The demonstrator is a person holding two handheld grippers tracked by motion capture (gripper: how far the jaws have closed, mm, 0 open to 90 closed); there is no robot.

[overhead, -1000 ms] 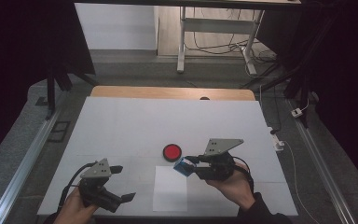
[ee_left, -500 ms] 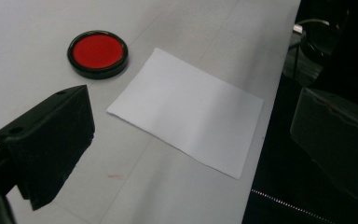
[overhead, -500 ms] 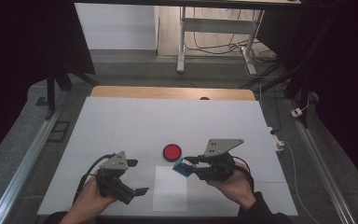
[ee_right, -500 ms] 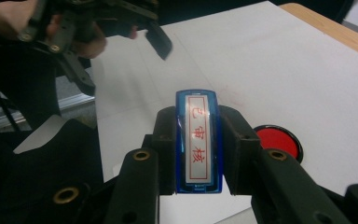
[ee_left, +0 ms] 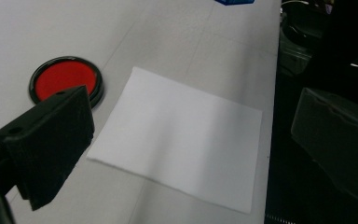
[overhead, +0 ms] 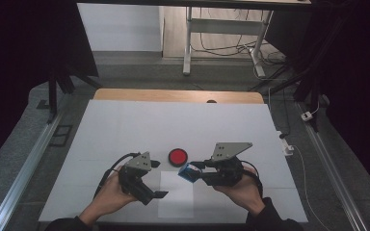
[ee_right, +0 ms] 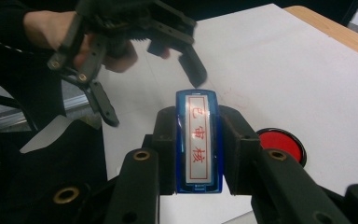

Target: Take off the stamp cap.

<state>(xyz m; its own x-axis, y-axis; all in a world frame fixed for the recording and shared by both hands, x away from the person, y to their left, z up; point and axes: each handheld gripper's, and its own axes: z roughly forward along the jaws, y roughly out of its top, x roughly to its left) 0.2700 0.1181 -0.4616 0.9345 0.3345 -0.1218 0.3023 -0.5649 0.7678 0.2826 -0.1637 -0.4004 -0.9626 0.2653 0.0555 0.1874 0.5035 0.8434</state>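
Stamp (ee_right: 198,140) clamped in right claw (overhead: 192,172), above paper's (overhead: 177,195) right edge. Left claw (overhead: 158,179) spread apart at paper's left edge. Ink pad (overhead: 178,157) just beyond paper.

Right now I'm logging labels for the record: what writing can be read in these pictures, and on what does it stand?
"已审核", red characters in a red frame, on the top face of the blue stamp clamped in the right gripper.
Red ink pad: no writing to be seen.
White paper sheet: blank.
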